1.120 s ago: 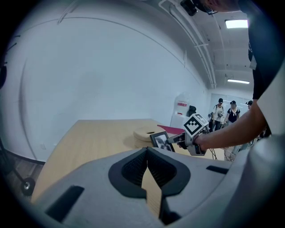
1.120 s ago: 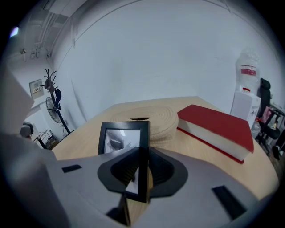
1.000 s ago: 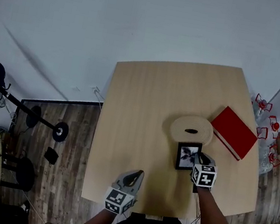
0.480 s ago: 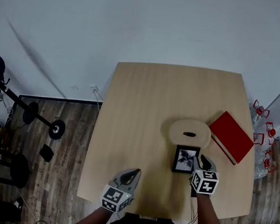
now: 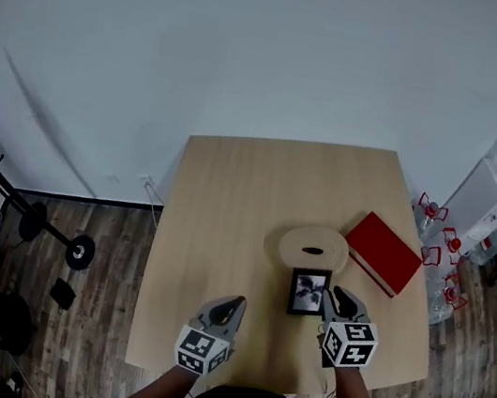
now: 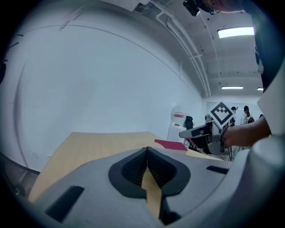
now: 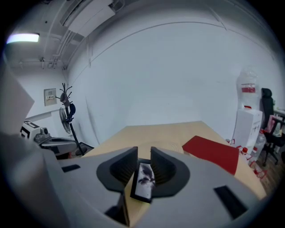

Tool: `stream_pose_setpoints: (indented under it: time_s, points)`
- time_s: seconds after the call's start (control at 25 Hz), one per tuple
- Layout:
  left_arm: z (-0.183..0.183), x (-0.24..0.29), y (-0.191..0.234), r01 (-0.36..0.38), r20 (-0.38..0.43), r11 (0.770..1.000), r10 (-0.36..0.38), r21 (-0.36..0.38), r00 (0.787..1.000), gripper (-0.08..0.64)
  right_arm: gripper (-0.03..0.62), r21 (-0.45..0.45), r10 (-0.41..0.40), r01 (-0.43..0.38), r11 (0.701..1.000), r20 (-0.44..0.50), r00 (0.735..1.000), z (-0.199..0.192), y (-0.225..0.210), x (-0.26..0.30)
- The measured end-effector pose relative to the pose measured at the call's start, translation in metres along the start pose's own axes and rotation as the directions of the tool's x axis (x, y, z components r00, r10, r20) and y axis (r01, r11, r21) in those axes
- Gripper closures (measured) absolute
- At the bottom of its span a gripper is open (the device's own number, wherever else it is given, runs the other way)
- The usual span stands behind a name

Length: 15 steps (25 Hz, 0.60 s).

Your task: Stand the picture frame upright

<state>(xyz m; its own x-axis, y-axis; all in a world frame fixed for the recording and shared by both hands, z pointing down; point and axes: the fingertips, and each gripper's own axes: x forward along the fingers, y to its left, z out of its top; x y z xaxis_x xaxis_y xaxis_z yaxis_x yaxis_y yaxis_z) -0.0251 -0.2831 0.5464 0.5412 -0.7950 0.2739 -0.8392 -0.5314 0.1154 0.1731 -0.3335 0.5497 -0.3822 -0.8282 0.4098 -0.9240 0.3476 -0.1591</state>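
Note:
A small black picture frame (image 5: 308, 292) with a grey plant print stands on the wooden table (image 5: 229, 199), tilted back, just in front of a round wooden disc (image 5: 313, 249). My right gripper (image 5: 337, 301) sits at the frame's right side. In the right gripper view the frame (image 7: 143, 180) shows through the gap just beyond the right gripper (image 7: 144, 156). Its jaws are closing, and neither pad presses on the frame. My left gripper (image 5: 231, 307) hovers over the table's near left, apart from everything. In its own view the left gripper (image 6: 147, 150) has its tips together, holding nothing.
A red book (image 5: 382, 253) lies to the right of the disc, near the table's right edge. A water dispenser (image 5: 491, 203) stands on the floor beyond that edge. A fan on a stand (image 5: 3, 188) is on the floor at the left.
The right gripper has come off the frame's right edge and drawn slightly back, its jaws wider than a second ago. The frame stays in place. The left gripper has barely moved.

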Motion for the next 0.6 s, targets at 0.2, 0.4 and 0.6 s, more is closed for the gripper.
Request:
stream_pose_setpoints:
  time_s: [0.2,0.4,0.6]
  points:
    - [0.012,-0.001,-0.004,0.009,0.040,1.000,-0.009,-0.008,0.999,0.555,0.570,-0.105,0.002,0.003,0.994,0.040,0.999,0.008,0.019,-0.032]
    - [0.008,-0.008,-0.004,0.012,0.035,1.000,-0.011,-0.016,0.999,0.555,0.583,-0.102,-0.022,0.038,0.994,0.154,0.988,0.023,0.026,-0.060]
    - [0.007,-0.013,-0.003,0.013,0.024,1.000,-0.013,0.011,1.000,0.555,0.583,-0.124,-0.041,0.063,0.990,0.171,0.984,0.028,0.031,-0.067]
